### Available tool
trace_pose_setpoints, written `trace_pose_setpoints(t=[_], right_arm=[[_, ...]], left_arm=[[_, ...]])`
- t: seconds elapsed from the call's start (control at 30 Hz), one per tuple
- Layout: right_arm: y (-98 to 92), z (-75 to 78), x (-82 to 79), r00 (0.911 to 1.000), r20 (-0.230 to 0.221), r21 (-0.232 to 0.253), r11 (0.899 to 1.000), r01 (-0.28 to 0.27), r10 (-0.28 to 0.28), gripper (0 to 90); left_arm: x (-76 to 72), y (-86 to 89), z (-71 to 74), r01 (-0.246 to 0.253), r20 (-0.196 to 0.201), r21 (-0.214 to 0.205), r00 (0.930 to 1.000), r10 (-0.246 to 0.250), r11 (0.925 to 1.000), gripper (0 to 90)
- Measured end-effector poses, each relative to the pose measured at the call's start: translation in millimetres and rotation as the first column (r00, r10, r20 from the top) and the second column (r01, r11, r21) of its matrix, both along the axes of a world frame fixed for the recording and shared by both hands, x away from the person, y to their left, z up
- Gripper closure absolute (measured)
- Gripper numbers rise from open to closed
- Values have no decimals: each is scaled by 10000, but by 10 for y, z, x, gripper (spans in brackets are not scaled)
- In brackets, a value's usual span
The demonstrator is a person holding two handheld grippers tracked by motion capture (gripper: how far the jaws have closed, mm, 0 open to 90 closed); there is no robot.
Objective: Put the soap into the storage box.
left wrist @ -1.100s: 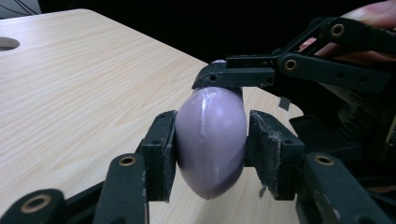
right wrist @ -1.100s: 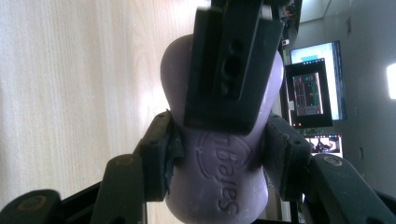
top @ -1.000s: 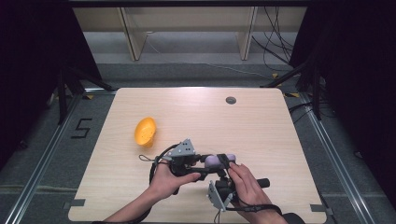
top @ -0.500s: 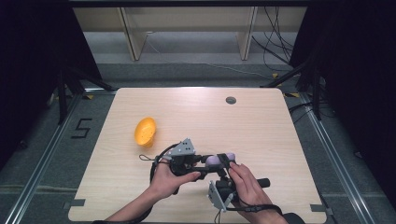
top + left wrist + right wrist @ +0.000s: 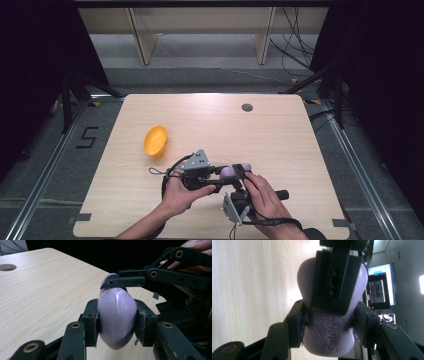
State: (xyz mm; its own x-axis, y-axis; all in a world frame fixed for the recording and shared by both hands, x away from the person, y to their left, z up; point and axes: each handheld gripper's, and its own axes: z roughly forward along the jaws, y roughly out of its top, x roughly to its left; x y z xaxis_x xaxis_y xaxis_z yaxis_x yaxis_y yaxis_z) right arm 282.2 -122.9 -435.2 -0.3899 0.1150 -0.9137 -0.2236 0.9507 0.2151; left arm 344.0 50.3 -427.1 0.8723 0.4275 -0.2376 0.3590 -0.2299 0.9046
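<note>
You've got the table [image 5: 280, 135] mostly bare, with an orange bowl [image 5: 155, 141] lying well off to your left and untouched, and all the action is down at the near edge. The pickup looks done: the purple soap [image 5: 229, 172] is off the wood, held up between your two hands. What's left, by my read, is a handover or a placement, and neither side has let go yet. Your left gripper [image 5: 117, 315] is pinching the soap across its narrow sides, jaws pressed flat on both faces. Your right gripper [image 5: 329, 323] is clamped on the same bar from another angle, squeezing its embossed end. So the soap sits right between both sets of jaws, touching all four pads, above the table.
</note>
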Motion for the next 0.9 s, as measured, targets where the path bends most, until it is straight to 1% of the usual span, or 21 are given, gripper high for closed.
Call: trace_pose_setpoints(t=[0.07, 0.13, 0.17, 0.2, 0.23, 0.3, 0.33, 0.37, 0.5, 0.53, 0.57, 0.6, 0.63, 0.67, 0.7, 0.73, 0.77, 0.8, 0.83, 0.87, 0.9], right_arm=[[-8, -4, 20, 9996, 81, -131, 9996, 255, -254, 374], [-20, -12, 28, 9996, -32, -8, 9996, 288, -288, 351], [-40, -1, 36, 9996, 17, -200, 9994, 277, -277, 324], [-46, 4, 35, 9995, 102, -207, 9993, 298, -296, 322], [-54, 4, 35, 9993, 219, -282, 9991, 321, -315, 323], [-59, 8, 35, 9991, 260, -338, 9989, 330, -321, 323], [-88, 5, 32, 9983, 247, -55, 9985, 537, -535, 324], [-103, 45, 53, 9985, 465, -499, 9983, 299, -276, 323], [-156, 55, 62, 9979, 455, -379, 9981, 487, -470, 326], [-204, 80, 71, 9976, 482, -707, 9961, 526, -492, 334], [-204, 80, 71, 9976, 482, -707, 9961, 526, -492, 334], [-226, 94, 86, 9972, 701, -981, 9946, 327, -259, 338], [-244, 104, 85, 9972, 694, -995, 9945, 330, -262, 344], [-266, 112, 80, 9973, 683, -914, 9952, 339, -277, 351], [-299, 117, 72, 9975, 627, -476, 9982, 359, -329, 391], [-299, 117, 72, 9975, 627, -476, 9982, 359, -329, 391], [-322, 127, 65, 9983, 505, -299, 9990, 322, -307, 423], [-365, 105, 12, 9947, -198, 718, 9922, 1016, -1004, 454], [-365, 105, 12, 9947, -198, 718, 9922, 1016, -1004, 454], [-431, 118, 5, 9930, -498, 1206, 9863, 1124, -1071, 474], [-431, 118, 5, 9930, -498, 1206, 9863, 1124, -1071, 474]], left_arm=[[-7, -1, -10, -134, 149, 112, 9998, 133, 9998, 587], [-5, 1, -10, -133, 195, 129, 9997, 131, 9998, 587], [-3, 3, -6, -158, 283, 161, 9995, 153, 9997, 587], [-7, 3, -4, -254, 233, 99, 9994, 252, 9996, 587], [-3, 12, 10, -368, 405, 230, 9985, 358, 9991, 588], [-2, 18, 15, -474, 479, 256, 9978, 461, 9985, 587], [-1, 23, 14, -517, 419, 155, 9978, 511, 9985, 588], [-2, 40, 22, -714, 462, 212, 9964, 704, 9972, 588], [12, 69, 30, -962, 593, 252, 9937, 946, 9950, 588], [17, 81, 38, -1161, 661, 324, 9913, 1138, 9927, 588], [17, 85, 41, -1299, 665, 328, 9896, 1275, 9910, 588], [24, 92, 44, -1408, 791, 377, 9873, 1375, 9893, 588], [28, 101, 46, -1621, 915, 464, 9833, 1574, 9857, 588], [30, 105, 45, -1726, 980, 514, 9811, 1671, 9836, 588], [48, 122, 43, -1859, 1236, 656, 9764, 1769, 9804, 588], [48, 122, 43, -1859, 1236, 656, 9764, 1769, 9804, 588], [77, 133, 41, -1866, 1543, 625, 9724, 1753, 9804, 588], [121, 152, 38, -1716, 1936, 638, 9685, 1565, 9831, 588], [120, 157, 28, -1842, 1782, 533, 9688, 1722, 9814, 588], [79, 176, 14, -2402, 1235, 592, 9649, 2317, 9689, 588], [79, 176, 14, -2402, 1235, 592, 9649, 2317, 9689, 588]])
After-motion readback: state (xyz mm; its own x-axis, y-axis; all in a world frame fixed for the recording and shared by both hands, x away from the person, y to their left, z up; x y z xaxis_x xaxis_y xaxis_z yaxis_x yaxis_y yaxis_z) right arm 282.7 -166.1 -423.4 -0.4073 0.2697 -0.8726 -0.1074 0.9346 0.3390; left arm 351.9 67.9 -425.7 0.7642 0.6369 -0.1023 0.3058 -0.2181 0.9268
